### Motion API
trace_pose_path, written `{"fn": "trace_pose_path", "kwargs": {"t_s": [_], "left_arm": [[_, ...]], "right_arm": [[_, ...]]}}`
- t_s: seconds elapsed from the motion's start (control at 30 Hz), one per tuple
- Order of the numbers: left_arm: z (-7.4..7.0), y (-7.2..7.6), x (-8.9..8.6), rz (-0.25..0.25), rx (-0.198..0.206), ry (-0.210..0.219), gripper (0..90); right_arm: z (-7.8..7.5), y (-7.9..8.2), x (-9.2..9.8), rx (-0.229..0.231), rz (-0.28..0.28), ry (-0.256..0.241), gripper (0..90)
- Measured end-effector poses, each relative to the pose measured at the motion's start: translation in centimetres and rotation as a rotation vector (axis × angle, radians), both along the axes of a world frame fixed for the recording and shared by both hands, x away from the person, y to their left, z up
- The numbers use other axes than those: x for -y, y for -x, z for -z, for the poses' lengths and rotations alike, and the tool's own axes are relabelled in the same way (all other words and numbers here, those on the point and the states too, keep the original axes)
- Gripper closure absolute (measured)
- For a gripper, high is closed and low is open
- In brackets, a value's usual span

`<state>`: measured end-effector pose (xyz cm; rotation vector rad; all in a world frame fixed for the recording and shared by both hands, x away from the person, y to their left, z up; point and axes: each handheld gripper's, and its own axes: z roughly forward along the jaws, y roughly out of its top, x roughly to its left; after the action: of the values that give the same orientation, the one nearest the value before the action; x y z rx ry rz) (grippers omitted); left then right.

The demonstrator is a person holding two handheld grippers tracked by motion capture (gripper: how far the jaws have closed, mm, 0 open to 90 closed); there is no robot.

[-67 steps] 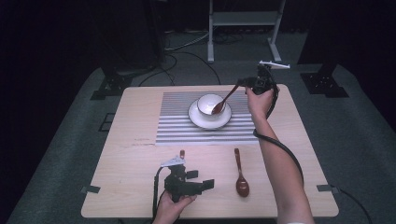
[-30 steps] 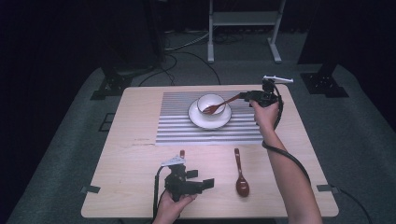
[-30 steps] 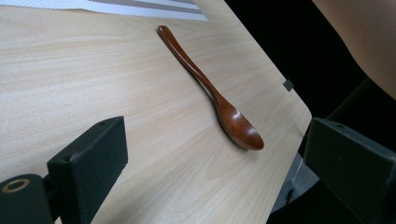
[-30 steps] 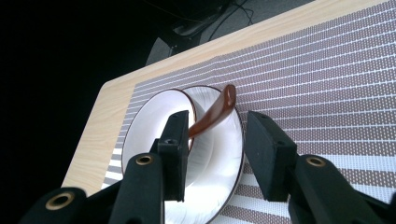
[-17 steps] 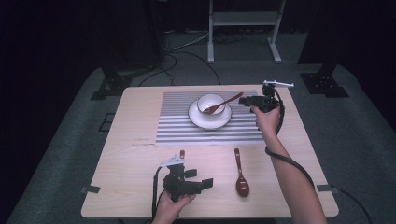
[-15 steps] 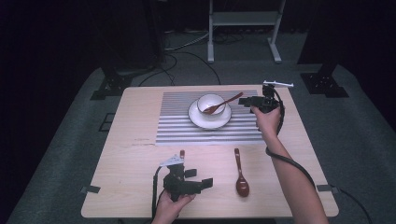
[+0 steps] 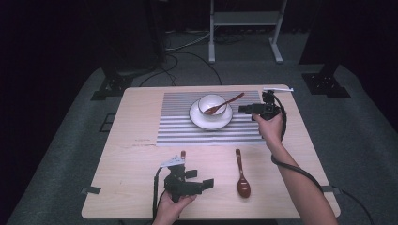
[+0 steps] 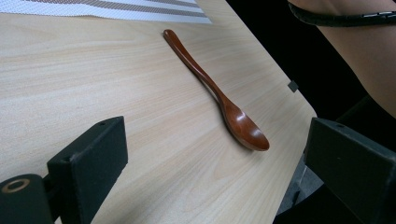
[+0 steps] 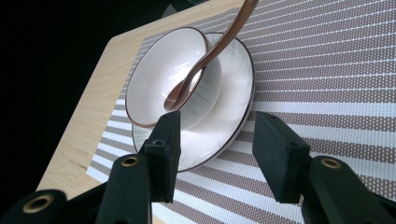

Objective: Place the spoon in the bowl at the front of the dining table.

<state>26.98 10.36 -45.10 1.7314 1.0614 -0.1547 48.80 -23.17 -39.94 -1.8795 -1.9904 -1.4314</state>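
Spoon [image 7: 223, 104] in bowl [image 7: 210, 104], handle toward right tongs [image 7: 244, 109].

No text, label, brand, number or sign can be read anywhere. The striped mat [image 7: 209, 133] carries only plain bands. The tabletop [image 7: 126, 154] is bare wood grain.
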Motion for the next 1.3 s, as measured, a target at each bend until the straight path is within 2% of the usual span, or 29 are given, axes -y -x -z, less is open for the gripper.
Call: {"fn": "trace_pose_path", "kwargs": {"t_s": [0.23,0.5,1.3], "left_arm": [[0.0,-0.1,-0.1,-0.002,0.001,-0.003,5.2],[0.0,-0.1,-0.2,-0.005,0.003,-0.006,5.2],[0.0,-0.2,-0.3,-0.014,0.014,-0.018,5.2]], "right_arm": [[0.0,0.6,0.1,0.008,-0.027,0.013,47.8],[0.6,1.6,0.0,-0.009,-0.067,0.013,44.7],[2.3,4.3,0.0,-0.033,-0.146,0.023,43.4]]}}
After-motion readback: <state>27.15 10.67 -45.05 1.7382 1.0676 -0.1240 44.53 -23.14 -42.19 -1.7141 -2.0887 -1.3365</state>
